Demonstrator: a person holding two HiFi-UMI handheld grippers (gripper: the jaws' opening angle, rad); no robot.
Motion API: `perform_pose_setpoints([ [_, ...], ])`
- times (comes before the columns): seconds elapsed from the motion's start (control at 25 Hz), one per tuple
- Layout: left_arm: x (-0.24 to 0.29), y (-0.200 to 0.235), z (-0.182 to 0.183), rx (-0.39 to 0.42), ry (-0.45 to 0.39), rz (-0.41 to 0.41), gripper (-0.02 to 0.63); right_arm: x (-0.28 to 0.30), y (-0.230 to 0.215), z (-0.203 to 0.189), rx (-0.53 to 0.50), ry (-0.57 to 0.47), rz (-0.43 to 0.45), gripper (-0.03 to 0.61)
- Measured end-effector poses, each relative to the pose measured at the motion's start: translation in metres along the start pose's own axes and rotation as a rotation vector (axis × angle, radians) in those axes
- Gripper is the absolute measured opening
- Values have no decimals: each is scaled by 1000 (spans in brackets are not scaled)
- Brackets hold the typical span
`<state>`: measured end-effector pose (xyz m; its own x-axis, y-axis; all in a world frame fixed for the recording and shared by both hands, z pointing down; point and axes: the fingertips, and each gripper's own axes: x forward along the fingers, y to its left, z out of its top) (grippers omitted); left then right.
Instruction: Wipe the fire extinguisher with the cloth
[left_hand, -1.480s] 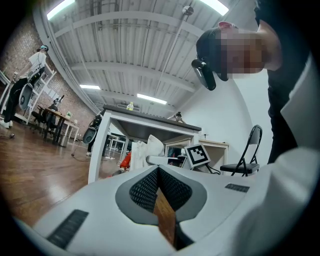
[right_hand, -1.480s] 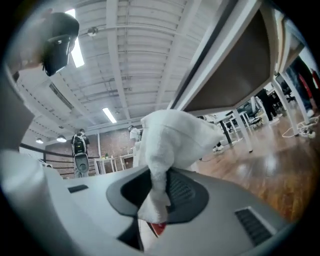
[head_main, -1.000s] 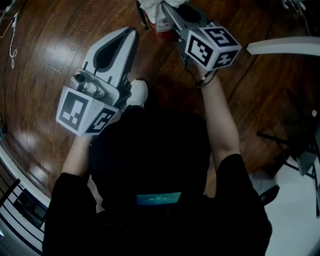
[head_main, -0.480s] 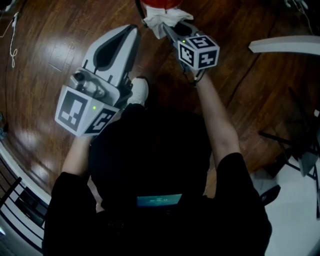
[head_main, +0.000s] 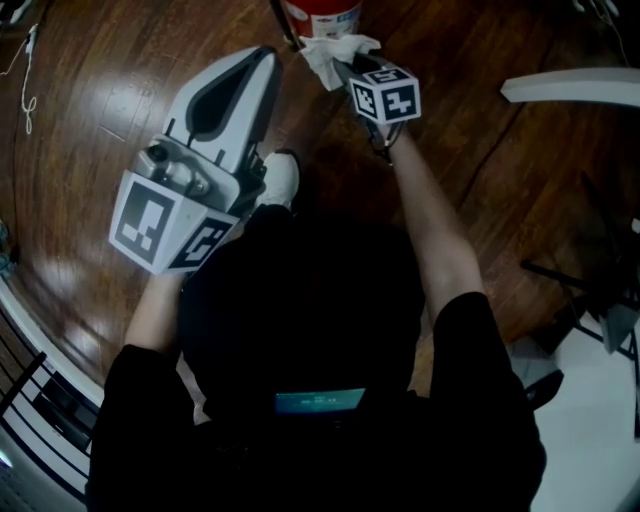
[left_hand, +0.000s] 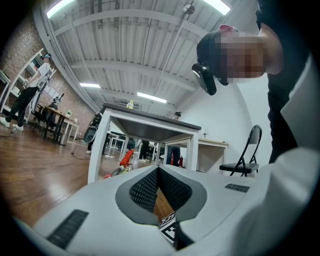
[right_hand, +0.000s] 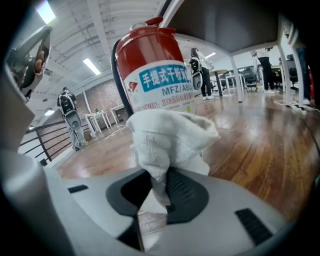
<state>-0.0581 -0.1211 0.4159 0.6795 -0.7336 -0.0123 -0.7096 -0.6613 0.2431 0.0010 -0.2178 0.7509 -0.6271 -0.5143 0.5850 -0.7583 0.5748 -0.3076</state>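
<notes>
Right fingers (right_hand: 190, 192) on cloth (right_hand: 167, 137); extinguisher (right_hand: 155, 60) label close-up only

Bunched white cloth (right_hand: 167, 137) before upright red extinguisher (right_hand: 152, 65)

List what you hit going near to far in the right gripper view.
right gripper, fingers shut on the cloth → cloth → fire extinguisher → person standing by the railing far back

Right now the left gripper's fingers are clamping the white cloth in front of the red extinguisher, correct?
Wrong side. The right gripper clamps the white cloth in its fingers, in front of the red extinguisher; the right gripper view shows it. The left gripper is shut on nothing.
</notes>
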Motion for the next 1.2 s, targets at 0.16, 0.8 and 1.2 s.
perform_pose_setpoints([
  [0.16, -3, 3, 1, 6, 1, 13, -2, -11, 9, 13, -9, -40, 31, 94],
  [0.8, -7, 3, 5, -1, -16, 15, -2, -180, 34, 219, -38, -636, 101, 95],
  [1.2, -10, 7, 5, -12, -22, 14, -2, -155, 27, 241, -97, -596, 53, 95],
])
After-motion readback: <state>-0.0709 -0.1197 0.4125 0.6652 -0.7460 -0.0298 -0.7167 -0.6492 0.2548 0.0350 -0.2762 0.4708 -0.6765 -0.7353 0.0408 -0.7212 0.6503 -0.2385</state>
